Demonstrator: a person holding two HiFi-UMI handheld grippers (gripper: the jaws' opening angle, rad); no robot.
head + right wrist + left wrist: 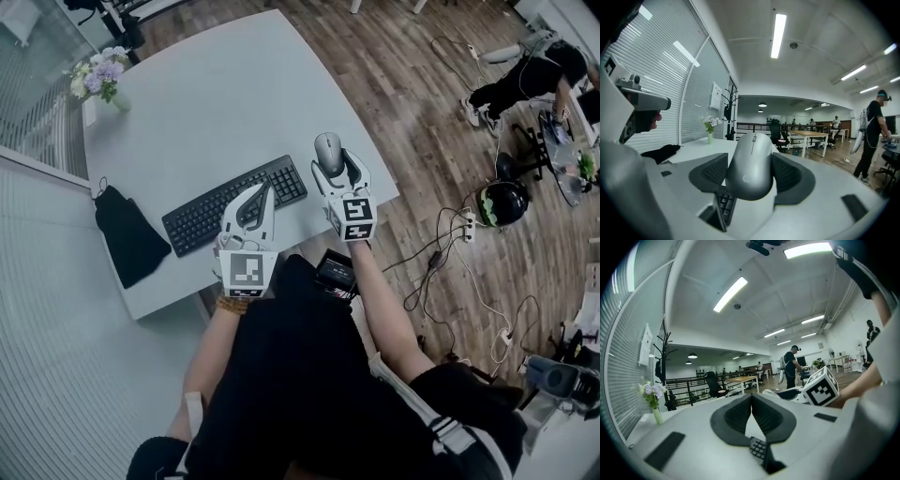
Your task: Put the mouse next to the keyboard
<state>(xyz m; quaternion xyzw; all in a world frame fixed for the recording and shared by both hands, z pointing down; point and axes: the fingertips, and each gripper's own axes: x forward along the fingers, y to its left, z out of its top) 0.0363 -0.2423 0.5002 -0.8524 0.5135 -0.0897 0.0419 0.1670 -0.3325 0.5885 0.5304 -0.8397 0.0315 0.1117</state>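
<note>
Smooth silver mouse (751, 164) clamped between ribbed dark pads (788, 174) of right tongs (335, 167), just beside right end of flat black keyboard (234, 204), near rounded right edge of white tabletop (216, 103), left tongs (263, 192) closed tip to tip, empty, over keyboard's near edge, broad open surface beyond

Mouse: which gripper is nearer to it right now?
Right. The right gripper holds the mouse between its jaws, past the right end of the keyboard. The left gripper, shut and empty, is off to the mouse's left, over the keyboard.
</note>
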